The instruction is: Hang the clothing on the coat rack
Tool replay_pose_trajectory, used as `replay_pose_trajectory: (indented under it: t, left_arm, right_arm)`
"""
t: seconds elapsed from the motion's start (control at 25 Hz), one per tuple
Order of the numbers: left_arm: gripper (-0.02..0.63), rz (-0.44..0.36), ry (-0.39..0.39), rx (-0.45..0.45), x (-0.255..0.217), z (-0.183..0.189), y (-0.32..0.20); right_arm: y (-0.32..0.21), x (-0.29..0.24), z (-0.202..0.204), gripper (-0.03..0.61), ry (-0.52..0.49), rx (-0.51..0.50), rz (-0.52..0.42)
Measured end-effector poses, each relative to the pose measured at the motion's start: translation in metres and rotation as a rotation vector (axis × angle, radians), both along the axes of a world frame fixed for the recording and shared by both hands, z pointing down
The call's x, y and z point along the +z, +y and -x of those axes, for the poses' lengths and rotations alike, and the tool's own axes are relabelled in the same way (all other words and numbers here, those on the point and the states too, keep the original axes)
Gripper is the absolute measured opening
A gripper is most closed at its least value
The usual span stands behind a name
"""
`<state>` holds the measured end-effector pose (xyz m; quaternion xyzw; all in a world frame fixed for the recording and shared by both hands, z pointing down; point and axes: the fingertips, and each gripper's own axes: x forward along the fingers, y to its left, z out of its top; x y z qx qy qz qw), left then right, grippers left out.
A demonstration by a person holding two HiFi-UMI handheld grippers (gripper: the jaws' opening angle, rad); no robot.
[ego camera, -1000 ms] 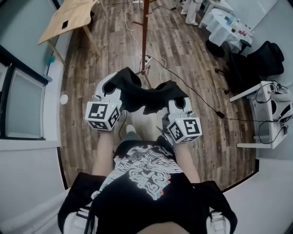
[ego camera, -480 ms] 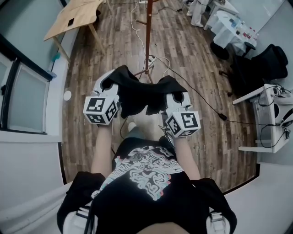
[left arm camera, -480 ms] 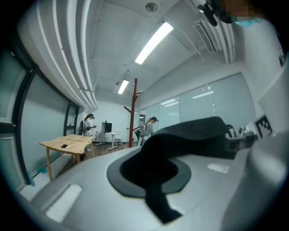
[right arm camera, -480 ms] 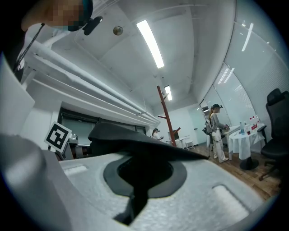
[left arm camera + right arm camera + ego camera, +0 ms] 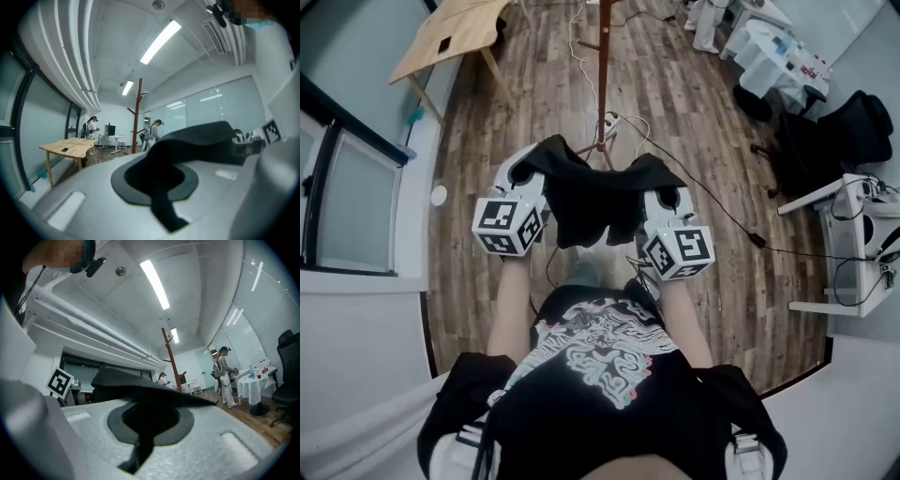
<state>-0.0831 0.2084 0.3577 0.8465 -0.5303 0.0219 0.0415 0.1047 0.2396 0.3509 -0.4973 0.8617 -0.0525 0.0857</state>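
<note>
We hold the black garment point(image 5: 592, 202) between the left gripper point(image 5: 528, 171) and the right gripper point(image 5: 667, 194), each with its jaws pinched on a fabric edge. Its long axis runs left to right, the middle hanging down. Open wooden floor point(image 5: 675, 103) lies ahead up to the coat rack point(image 5: 602, 75); a table point(image 5: 455, 28) stands well to the left.
</note>
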Motion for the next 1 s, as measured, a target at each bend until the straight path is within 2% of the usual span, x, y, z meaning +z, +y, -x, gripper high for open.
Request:
replay_pose_trajectory:
  t: [0.28, 0.52, 1.0]
  left_arm:
    - [0.009, 0.007, 0.011, 0.000, 0.006, -0.005, -0.042]
    - [0.009, 0.031, 0.035, -0.012, 0.021, 0.002, -0.102]
    - [0.009, 0.047, 0.024, 0.029, 0.023, 0.013, -0.210]
  right_arm:
    - [-0.039, 0.006, -0.004, 0.002, 0.013, -0.001, 0.012]
    - [-0.097, 0.014, 0.000, 0.002, 0.050, -0.001, 0.024]
    - [-0.202, 0.018, 0.008, 0.002, 0.051, 0.042, 0.044]
